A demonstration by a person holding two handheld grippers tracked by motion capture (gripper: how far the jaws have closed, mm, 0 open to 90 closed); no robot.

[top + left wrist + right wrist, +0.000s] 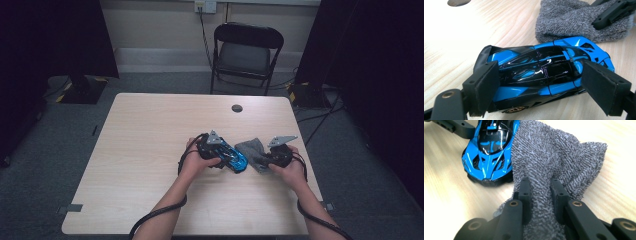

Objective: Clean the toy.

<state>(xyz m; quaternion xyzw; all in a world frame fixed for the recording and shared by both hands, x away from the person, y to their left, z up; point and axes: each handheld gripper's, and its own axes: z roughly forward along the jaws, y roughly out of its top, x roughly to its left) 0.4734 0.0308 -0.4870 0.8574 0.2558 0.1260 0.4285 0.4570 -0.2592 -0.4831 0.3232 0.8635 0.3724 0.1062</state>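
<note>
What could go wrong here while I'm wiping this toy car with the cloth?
1. The left tool pinches the glossy blue toy car only at its ends, so a sideways wipe might twist it loose.
2. The right tool grips a small bunched fold of the grey cloth; it could slip out under pressure.

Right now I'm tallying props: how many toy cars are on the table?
1: the blue toy car sits between the left gripper's pads, beside the grey cloth.
</note>
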